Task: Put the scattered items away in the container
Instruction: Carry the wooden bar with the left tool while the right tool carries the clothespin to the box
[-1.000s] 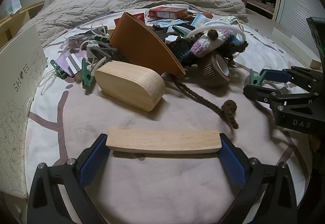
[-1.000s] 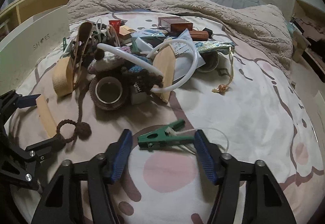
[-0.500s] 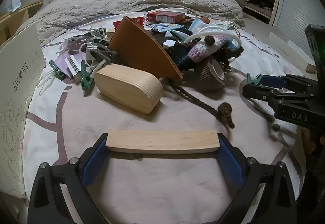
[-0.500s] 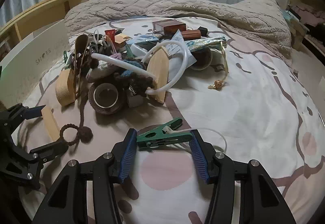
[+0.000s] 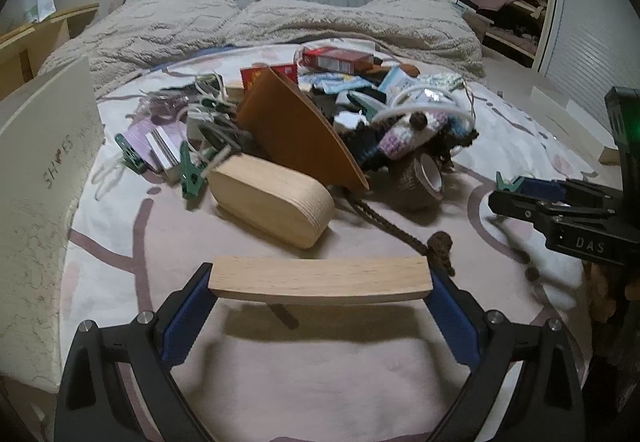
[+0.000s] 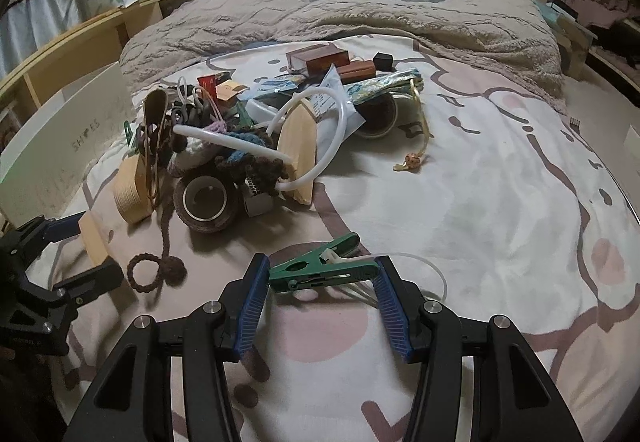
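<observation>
My left gripper [image 5: 320,284] is shut on a pale wooden block [image 5: 320,278], gripped by its two ends and held just above the bedsheet, with a shadow under it. My right gripper [image 6: 320,284] is shut on a green clothespin [image 6: 320,268] that trails a thin white cord [image 6: 416,262]. The left wrist view shows the right gripper [image 5: 504,197] at the right edge, with the clothespin's tip [image 5: 505,183] poking out. The white shoebox [image 5: 48,181] stands at the left, also seen as the shoebox [image 6: 72,145] in the right wrist view.
A pile lies mid-bed: an oval wooden box [image 5: 272,199], a brown leather piece [image 5: 296,133], a tape roll [image 6: 206,203], a crochet piece [image 5: 408,129], white tubing [image 6: 336,129], a brown braided cord [image 6: 152,270], more green clips [image 5: 188,177] and small boxes [image 6: 320,57]. A rumpled blanket [image 6: 360,17] lies behind.
The right jaws closed onto the green clothespin, which now hangs slightly off the sheet. The wooden block sits a little higher in the left gripper, its shadow wider.
</observation>
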Demonstrator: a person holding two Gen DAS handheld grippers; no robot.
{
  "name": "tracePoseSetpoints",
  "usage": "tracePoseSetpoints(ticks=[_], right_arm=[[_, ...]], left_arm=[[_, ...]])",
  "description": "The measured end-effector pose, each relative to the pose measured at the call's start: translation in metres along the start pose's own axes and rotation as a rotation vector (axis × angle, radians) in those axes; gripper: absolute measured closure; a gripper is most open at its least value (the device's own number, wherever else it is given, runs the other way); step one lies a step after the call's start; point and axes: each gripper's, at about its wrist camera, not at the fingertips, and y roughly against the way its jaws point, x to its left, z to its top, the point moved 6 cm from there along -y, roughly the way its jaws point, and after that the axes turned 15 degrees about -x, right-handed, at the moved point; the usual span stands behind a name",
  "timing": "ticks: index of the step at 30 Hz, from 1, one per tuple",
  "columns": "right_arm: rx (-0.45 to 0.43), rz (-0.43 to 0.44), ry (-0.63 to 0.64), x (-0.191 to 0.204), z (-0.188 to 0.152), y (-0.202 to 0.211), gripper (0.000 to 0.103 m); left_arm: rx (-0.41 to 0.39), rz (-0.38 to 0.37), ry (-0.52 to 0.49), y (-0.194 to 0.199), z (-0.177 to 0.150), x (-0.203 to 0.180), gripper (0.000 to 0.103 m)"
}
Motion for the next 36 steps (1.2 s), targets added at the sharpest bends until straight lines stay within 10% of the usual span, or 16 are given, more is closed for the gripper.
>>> tracePoseSetpoints(ticks=[36], right_arm=[[-0.259, 0.032, -0.009, 0.036, 0.114, 0.06, 0.049]], left_arm=[[-0.307, 0.077, 0.006, 0.069, 0.138, 0.036, 0.003]])
